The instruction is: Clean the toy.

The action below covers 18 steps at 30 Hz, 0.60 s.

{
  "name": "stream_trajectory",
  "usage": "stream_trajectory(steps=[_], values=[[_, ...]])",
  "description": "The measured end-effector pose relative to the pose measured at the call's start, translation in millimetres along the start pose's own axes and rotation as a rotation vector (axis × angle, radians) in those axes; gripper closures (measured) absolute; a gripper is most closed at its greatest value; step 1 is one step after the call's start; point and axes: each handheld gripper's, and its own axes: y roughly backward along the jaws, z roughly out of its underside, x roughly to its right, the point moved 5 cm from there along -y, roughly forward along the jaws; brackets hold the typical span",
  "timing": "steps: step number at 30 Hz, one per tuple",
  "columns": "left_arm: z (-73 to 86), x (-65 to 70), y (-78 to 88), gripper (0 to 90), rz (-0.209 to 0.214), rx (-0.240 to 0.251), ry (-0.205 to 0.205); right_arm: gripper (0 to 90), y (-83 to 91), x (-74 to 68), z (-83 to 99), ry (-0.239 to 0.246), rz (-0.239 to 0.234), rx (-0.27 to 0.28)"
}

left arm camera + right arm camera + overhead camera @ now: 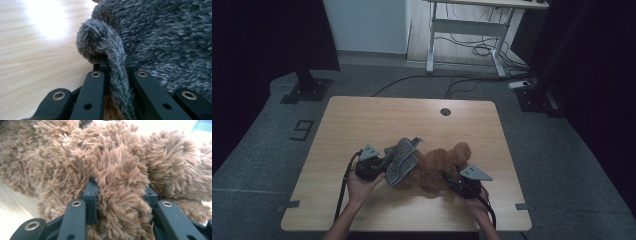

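A brown plush bear (443,167) lies on the wooden table (362,120), partly under a grey fuzzy garment (403,159). At the garment's left edge my left gripper (379,169) is held in a hand. In the left gripper view it (117,65) is shut on a narrow strip of the grey garment (116,57), with the rest of the cloth (165,35) bulging to the right. My right gripper (453,181) sits at the bear's near right side. In the right gripper view its jaws (120,191) squeeze a thick tuft of the bear (120,162).
A round cable hole (445,111) sits near the table's far edge. Behind the table stand a white desk frame (472,30) with loose cables on the floor and a black stand base (307,89) at the left. Bare tabletop lies left of and beyond the bear.
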Motion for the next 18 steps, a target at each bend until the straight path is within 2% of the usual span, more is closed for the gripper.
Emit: stream_trajectory(steps=[7,11,14,18], values=[[-9.8,1.8,-14.2,84.2,-0.044,0.009,0.010,61.1,-8.0,1.8,-2.2,0.041,0.056,0.013],[-15.5,-0.9,-23.1,84.4,-0.059,0.013,0.024,61.3,-12.8,5.8,-3.8,0.037,0.074,0.022],[-21.4,-3.5,-31.2,84.5,-0.073,0.007,0.017,61.9,-17.0,9.0,-5.8,0.035,0.083,0.027],[-26.1,-10.3,-41.7,84.5,-0.067,0.003,0.052,62.7,-23.6,13.8,-7.9,0.036,0.099,0.043]])
